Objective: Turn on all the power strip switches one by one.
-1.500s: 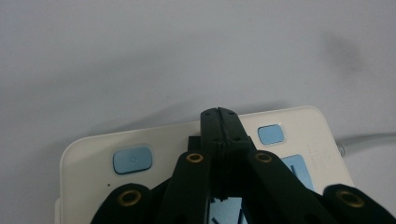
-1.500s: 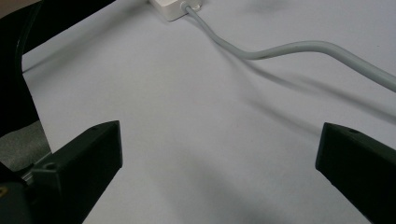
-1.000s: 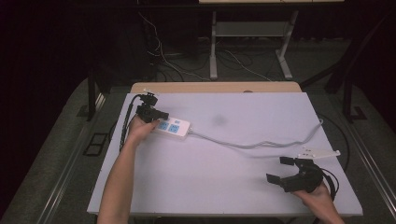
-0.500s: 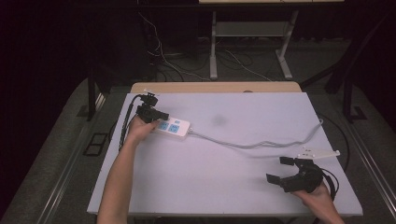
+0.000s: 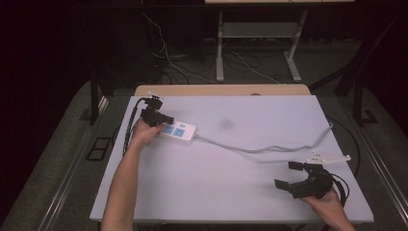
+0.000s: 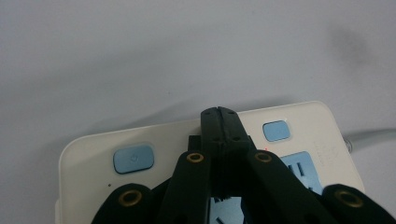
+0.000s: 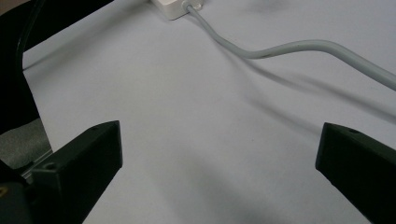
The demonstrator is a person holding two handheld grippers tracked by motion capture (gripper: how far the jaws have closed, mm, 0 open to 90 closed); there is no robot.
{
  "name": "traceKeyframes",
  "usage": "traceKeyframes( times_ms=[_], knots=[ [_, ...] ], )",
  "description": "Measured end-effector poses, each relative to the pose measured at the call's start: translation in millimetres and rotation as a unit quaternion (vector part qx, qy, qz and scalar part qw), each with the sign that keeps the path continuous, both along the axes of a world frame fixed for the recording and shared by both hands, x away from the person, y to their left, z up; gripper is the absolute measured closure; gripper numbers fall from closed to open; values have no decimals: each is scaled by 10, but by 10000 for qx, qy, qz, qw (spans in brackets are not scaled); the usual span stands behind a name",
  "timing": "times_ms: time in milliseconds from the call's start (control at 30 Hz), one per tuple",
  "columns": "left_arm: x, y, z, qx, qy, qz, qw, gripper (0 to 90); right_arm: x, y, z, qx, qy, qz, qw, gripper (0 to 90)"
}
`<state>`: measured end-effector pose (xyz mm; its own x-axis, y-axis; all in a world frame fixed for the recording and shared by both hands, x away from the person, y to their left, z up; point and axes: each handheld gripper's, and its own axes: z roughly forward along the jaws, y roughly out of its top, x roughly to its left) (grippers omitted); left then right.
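A white power strip (image 5: 179,131) with blue sockets and blue buttons lies at the table's far left. Its grey cable (image 5: 260,148) runs right across the table. My left gripper (image 5: 166,118) is shut, with nothing between its jaws. In the left gripper view its joined tips (image 6: 218,114) rest over the top of the power strip (image 6: 299,121), between two blue buttons (image 6: 133,158). My right gripper (image 5: 288,175) stands open near the front right corner, low over bare table. In the right gripper view the cable (image 7: 289,49) curves past ahead of the wide-apart jaws.
The white table (image 5: 231,192) has a wooden edge at the back. A white flat plate (image 5: 329,157) lies just beyond my right gripper. Table legs and loose cables stand on the dark floor behind the table.
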<state>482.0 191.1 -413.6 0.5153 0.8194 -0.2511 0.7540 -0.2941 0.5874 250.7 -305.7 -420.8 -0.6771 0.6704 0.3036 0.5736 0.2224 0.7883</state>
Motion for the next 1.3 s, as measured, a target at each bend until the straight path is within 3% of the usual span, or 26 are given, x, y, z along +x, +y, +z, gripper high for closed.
traceKeyframes(
  times_ms=[233, 333, 767, 1067, 1300],
  knots=[
    [-16, 6, -10, -77, -19, 105, 9999, 900, 3, 0, -1, 2, 15, -20, 10000, 5],
    [-17, -12, -15, -157, 70, -16, 9999, 900, 5, 3, -2, -8, 16, -10, 10000, 5],
    [-21, -87, 8, -12, -75, 52, 10000, 899, 13, -10, -1, 19, -4, -34, 10000, 5],
    [-42, -64, 103, 10, -215, -32, 9998, 898, 12, -6, -4, 9, 16, -42, 10000, 5],
    [-54, 26, 217, -107, -315, -14, 9994, 898, 21, -3, -14, 6, 32, -50, 10000, 5]
  ],
)
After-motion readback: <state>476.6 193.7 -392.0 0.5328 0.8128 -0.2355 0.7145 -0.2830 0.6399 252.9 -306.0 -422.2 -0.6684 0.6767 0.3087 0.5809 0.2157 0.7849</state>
